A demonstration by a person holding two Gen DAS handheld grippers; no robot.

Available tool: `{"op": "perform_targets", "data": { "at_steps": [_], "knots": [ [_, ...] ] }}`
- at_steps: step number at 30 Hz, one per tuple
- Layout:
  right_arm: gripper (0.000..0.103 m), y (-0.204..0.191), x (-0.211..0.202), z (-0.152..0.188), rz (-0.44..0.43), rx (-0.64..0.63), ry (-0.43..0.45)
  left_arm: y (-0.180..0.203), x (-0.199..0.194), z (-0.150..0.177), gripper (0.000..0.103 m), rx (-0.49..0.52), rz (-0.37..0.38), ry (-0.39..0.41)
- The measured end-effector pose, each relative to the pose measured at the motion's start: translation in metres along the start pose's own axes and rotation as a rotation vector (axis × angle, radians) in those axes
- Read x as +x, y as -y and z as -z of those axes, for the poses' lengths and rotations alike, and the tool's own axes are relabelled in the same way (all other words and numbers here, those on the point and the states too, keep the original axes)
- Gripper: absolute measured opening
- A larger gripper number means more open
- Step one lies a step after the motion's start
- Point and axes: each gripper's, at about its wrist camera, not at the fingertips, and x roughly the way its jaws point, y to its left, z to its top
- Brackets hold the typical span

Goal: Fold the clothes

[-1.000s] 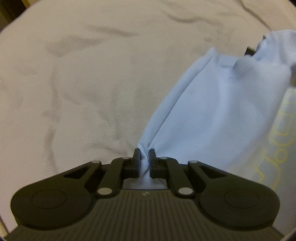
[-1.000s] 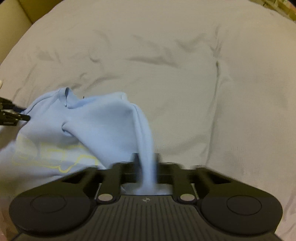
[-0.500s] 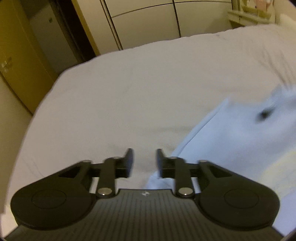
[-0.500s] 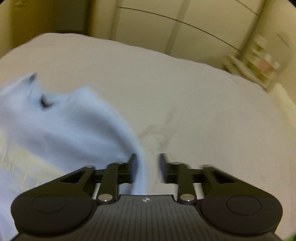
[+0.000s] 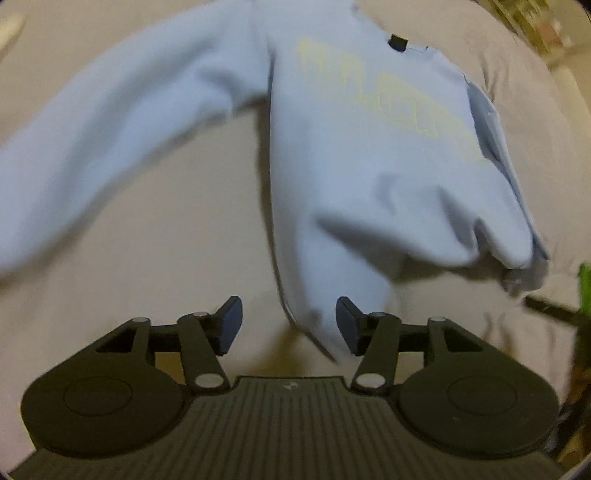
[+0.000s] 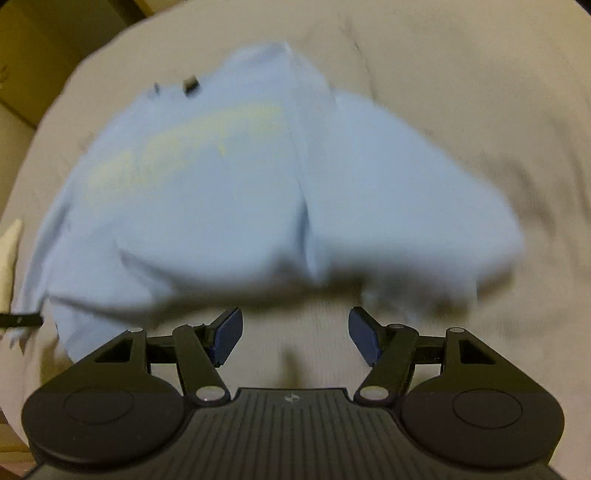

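A light blue sweatshirt [image 5: 369, 147] with yellow print lies spread on the beige bed [image 5: 147, 258], one sleeve [image 5: 92, 129] stretching out to the left. Its black neck label [image 5: 398, 42] shows at the far end. My left gripper [image 5: 288, 314] hovers over the near hem with its jaws opening; a hem corner lies between them beside the right finger, unpinched. In the right wrist view the sweatshirt [image 6: 221, 203] is blurred just beyond my right gripper [image 6: 295, 321]. Its jaws are opening too, with only bedsheet [image 6: 480, 92] between them.
The bed's edge curves along the upper left, with yellowish furniture [image 6: 22, 55] beyond it. Blurred shelves [image 5: 535, 22] sit past the bed's far right corner. A thin dark bar [image 6: 18, 319] pokes in at the left edge by the hem.
Both grippers were shut on the sweatshirt's cloth a second ago and have let go. Their jaws have spread. The garment has dropped from hanging to lying on the bed.
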Motion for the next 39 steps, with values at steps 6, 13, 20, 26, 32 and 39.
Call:
{"op": "perform_targets", "data": {
  "at_steps": [6,13,20,26,32,39],
  "knots": [
    [0.068,-0.001,0.015,0.018,0.063,-0.065,0.096,0.003,0.046,-0.006,0.063,-0.104,0.081,0.014],
    [0.037,0.000,0.049,-0.022,0.015,-0.137,0.214,0.021,0.039,-0.032,0.013,-0.036,0.051,0.076],
    [0.012,0.022,-0.031,-0.042,-0.197,0.101,0.127,0.012,-0.100,-0.040,0.013,0.034,0.163,0.144],
    [0.077,0.036,-0.071,-0.029,-0.261,0.229,-0.077,-0.017,-0.094,-0.019,0.047,0.033,0.025,0.028],
    [0.089,0.037,-0.020,0.043,-0.153,0.327,-0.106,-0.053,-0.029,0.022,0.047,-0.074,-0.028,-0.084],
    [0.081,0.006,0.029,0.104,-0.185,0.282,-0.021,-0.074,0.004,0.019,0.072,-0.151,-0.004,0.024]
  ]
}}
